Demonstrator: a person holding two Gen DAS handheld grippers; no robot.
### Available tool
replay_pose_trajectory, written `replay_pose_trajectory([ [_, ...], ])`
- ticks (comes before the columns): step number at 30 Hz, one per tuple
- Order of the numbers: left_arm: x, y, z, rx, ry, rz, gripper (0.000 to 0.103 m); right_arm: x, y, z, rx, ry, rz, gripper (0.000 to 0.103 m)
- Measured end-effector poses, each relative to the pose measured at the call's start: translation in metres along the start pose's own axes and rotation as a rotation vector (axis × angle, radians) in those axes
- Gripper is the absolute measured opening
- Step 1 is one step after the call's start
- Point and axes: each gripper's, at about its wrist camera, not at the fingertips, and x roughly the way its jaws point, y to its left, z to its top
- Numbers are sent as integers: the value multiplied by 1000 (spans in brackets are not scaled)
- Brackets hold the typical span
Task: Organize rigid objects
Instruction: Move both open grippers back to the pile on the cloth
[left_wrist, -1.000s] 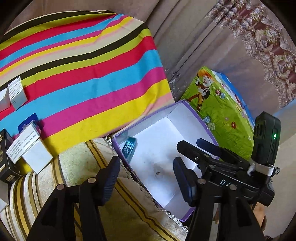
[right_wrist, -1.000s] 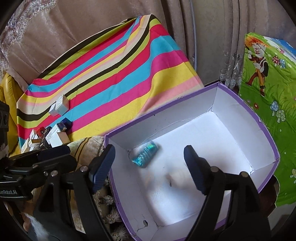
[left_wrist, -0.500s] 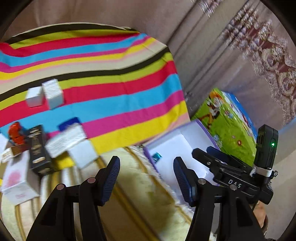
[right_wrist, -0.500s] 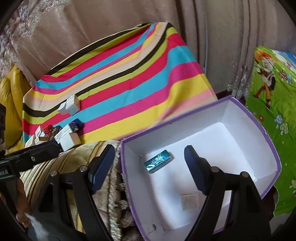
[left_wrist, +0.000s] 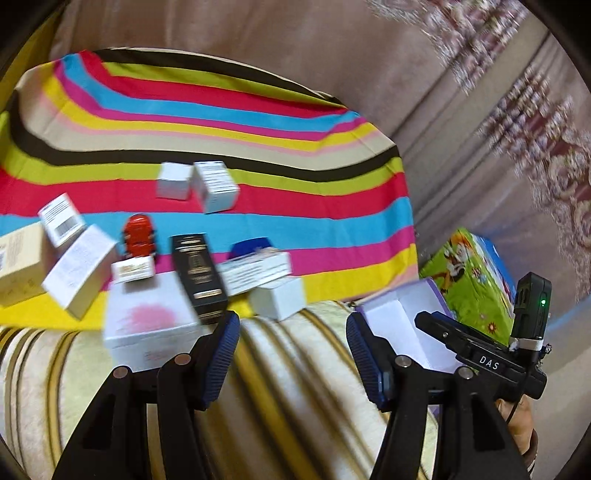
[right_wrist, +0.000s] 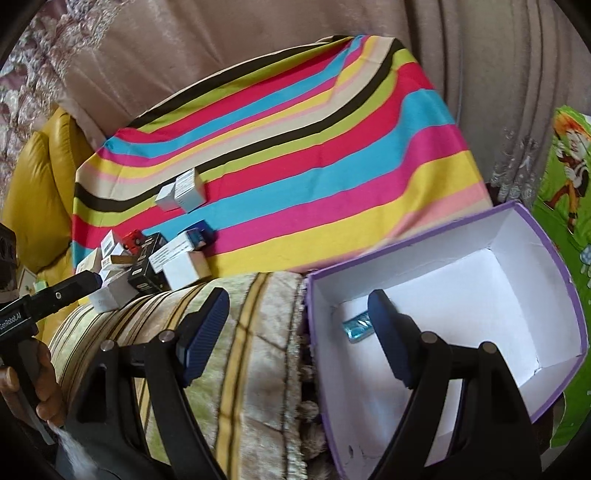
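Note:
A purple-rimmed white box (right_wrist: 554, 243) stands open at the right and holds a small blue packet (right_wrist: 356, 326); its corner shows in the left wrist view (left_wrist: 399, 317). Several small cartons lie on the striped cloth: a black carton (left_wrist: 197, 275), a white carton with a pink patch (left_wrist: 147, 321), a white carton (left_wrist: 279, 297), a red toy car (left_wrist: 138, 234). My left gripper (left_wrist: 291, 354) is open and empty, just short of the cartons. My right gripper (right_wrist: 297, 332) is open and empty, over the box's left wall.
A cream striped cushion (left_wrist: 288, 406) lies under both grippers. A striped cloth (right_wrist: 295, 147) covers the surface behind. Two white cartons (left_wrist: 199, 184) sit farther back. A green cartoon-print item (left_wrist: 469, 284) is beside the box. Curtains hang behind; a yellow seat (right_wrist: 33, 177) is at the left.
My left gripper has swung left from the purple box to the pile of cartons. My right gripper has shifted left, so the box now sits at its right. Both stay open.

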Motion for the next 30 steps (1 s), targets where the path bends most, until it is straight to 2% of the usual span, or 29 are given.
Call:
replay_pose_trajectory([
  [9,-21,37,-12,-72,-34,37,61,20,41,5,-105,53,44,80],
  [17,-28,54,-13,-114,-54,54,61,36,75,7,-188,79,54,80],
  [22,-27,62,-4,-128,-60,125,61,47,89,10,-236,102,42,80],
  [30,-4,76,17,-146,-15,223,61,62,113,13,-307,126,26,80],
])
